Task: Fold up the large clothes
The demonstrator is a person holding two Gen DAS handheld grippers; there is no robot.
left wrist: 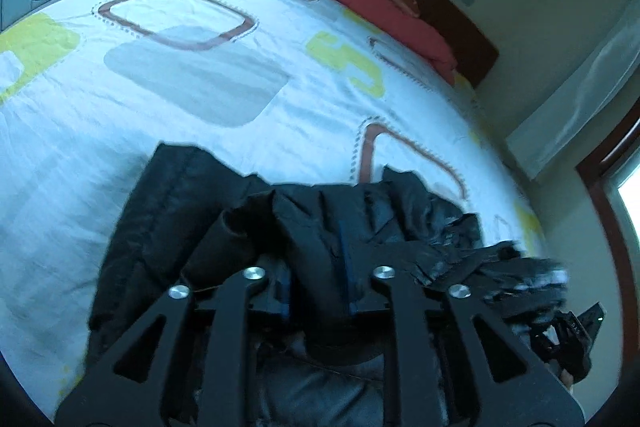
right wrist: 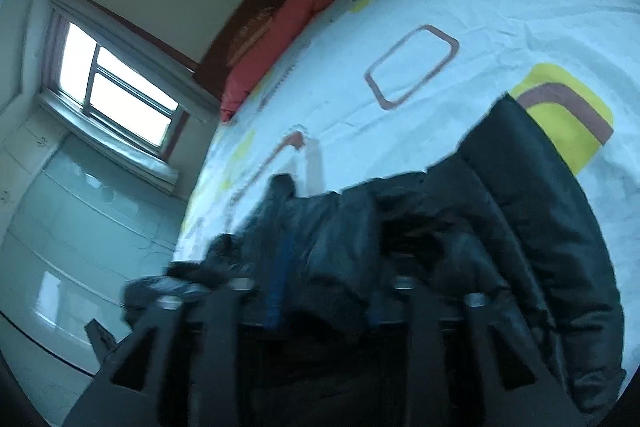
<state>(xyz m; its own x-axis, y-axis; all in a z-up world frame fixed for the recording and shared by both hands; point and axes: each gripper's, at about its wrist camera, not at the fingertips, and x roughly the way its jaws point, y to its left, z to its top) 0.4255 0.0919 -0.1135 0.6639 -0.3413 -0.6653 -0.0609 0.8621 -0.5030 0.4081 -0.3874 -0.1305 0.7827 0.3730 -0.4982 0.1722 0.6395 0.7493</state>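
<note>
We count one black quilted padded jacket (left wrist: 168, 211), one red fabric pillow (left wrist: 384, 11), one white patterned bedsheet (left wrist: 200, 39), and one bright wood-framed window (right wrist: 116, 95).

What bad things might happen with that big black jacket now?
1. The black jacket looks puffy and slippery, bunched between the jaws of the left gripper and right gripper; it may slide out.
2. It is crumpled, with one part trailing over the bed sheet, so a fold may come out crooked.
3. Both views are blurred, hinting at fast motion; the jacket might drag off the bed's edge toward the floor.
</note>
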